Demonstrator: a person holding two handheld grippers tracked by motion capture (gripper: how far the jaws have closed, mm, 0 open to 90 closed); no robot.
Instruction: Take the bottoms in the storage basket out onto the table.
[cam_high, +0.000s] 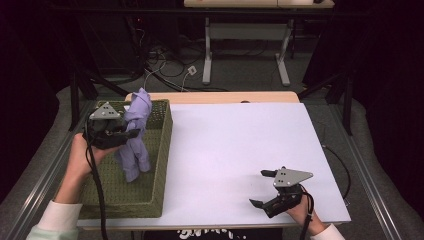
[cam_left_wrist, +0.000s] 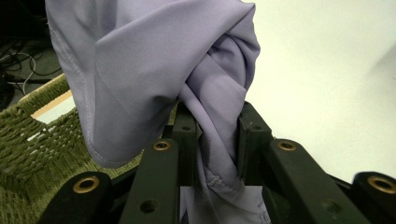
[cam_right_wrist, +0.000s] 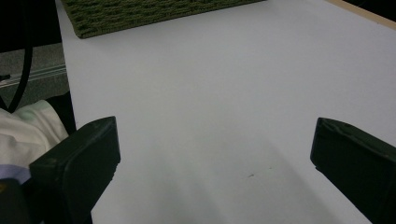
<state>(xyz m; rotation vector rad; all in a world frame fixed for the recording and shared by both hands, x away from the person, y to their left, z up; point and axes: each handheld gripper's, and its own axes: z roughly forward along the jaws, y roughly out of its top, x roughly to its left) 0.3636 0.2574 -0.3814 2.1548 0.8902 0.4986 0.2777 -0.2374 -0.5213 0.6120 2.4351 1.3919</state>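
Left hand-held gripper (cam_high: 131, 133): clamped on the lilac cloth (cam_high: 135, 135), holding it bunched above the green basket (cam_high: 159, 150) at the bench's left edge.
Right hand-held gripper (cam_high: 262, 187): jaws wide, empty, near the front edge.
Progress: cloth likely about to be dropped in; release remains.

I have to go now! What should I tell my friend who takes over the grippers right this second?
Left gripper: shut on the purple cloth, holding it bunched up over the green woven basket.
Right gripper: open, holding nothing, low over the white table top near the front edge.
Done: the cloth is gripped and hangs with its lower end down inside the basket.
Left: probably lower the cloth into the basket and let go.
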